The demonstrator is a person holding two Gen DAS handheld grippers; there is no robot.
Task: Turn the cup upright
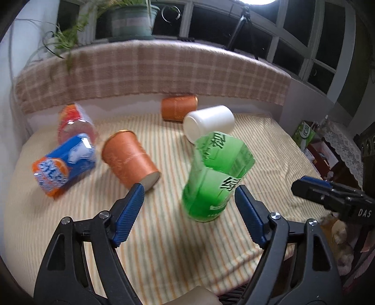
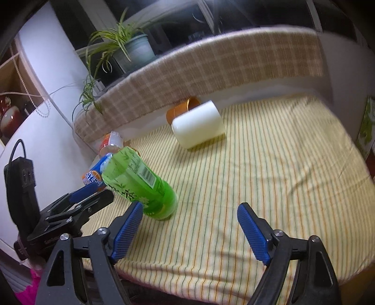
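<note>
A green cup (image 1: 216,178) stands on the striped cloth (image 1: 164,234), tilted, just ahead of my open left gripper (image 1: 188,197), nearer its right finger, apart from both pads. It also shows in the right wrist view (image 2: 140,181), left of my open, empty right gripper (image 2: 189,211). A white cup (image 1: 208,125) lies on its side behind it; it also shows in the right wrist view (image 2: 199,124). An orange cup (image 1: 130,159) lies on its side to the left. Another orange cup (image 1: 179,109) lies by the back wall.
A blue-and-orange cup (image 1: 63,164) and a red one (image 1: 75,122) lie at the far left. A plaid cloth (image 1: 152,72) covers the sill behind, with a potted plant (image 1: 131,20). The right gripper shows at the cloth's right edge (image 1: 332,196). Boxes (image 1: 304,135) stand to the right.
</note>
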